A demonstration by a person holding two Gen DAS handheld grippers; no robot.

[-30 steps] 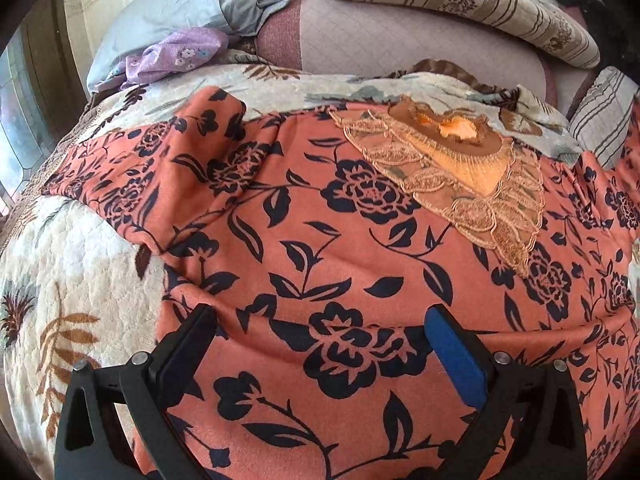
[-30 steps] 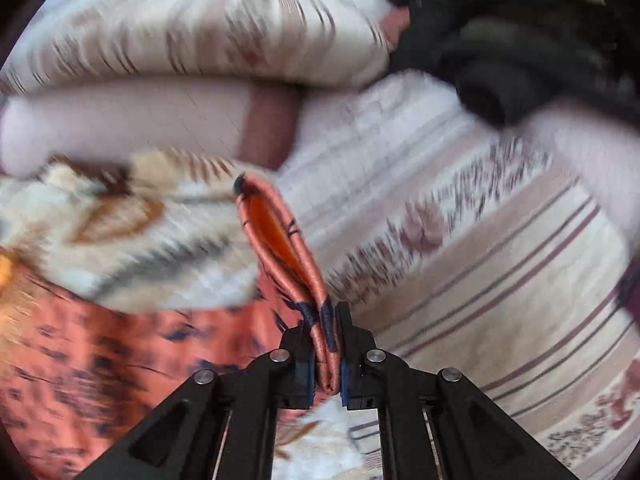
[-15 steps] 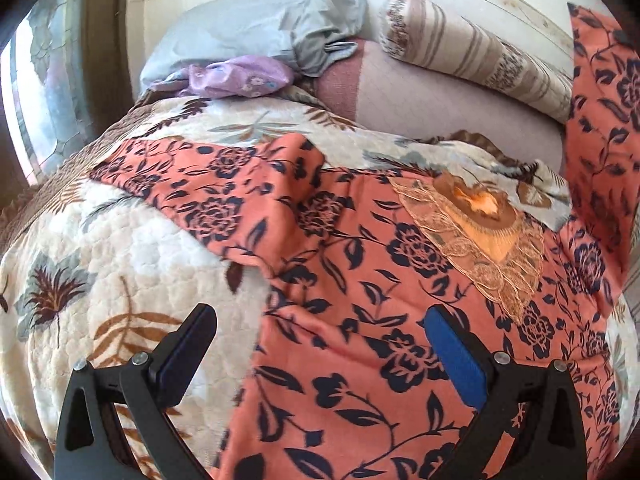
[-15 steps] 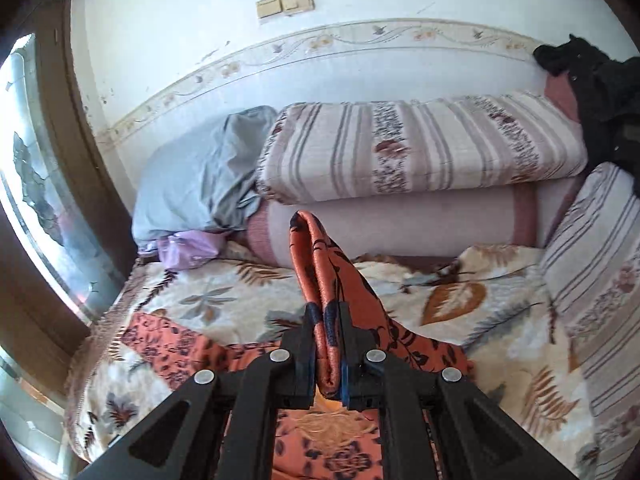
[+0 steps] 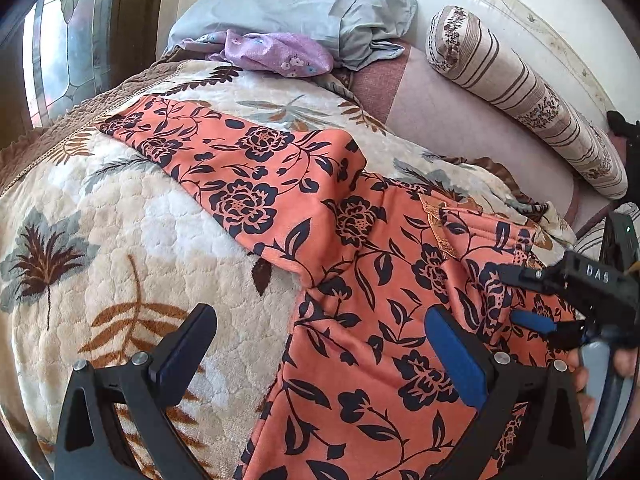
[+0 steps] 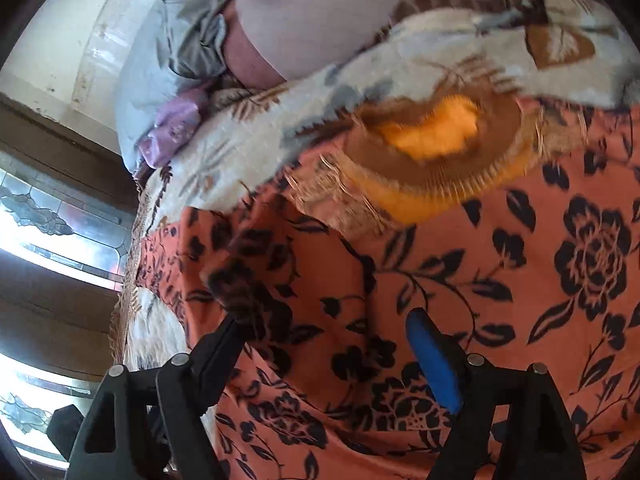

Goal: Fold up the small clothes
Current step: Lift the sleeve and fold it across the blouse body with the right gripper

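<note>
Lying spread on the leaf-patterned quilt (image 5: 132,216), the orange floral garment (image 5: 360,320) has one sleeve folded over its front; the left gripper (image 5: 320,344) and right gripper (image 6: 324,344) both hover above it, jaws wide apart, holding nothing

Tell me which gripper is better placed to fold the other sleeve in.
Left, probably. The left gripper is open near the spread sleeve, while the open right gripper sits over the garment's folded side.
</note>
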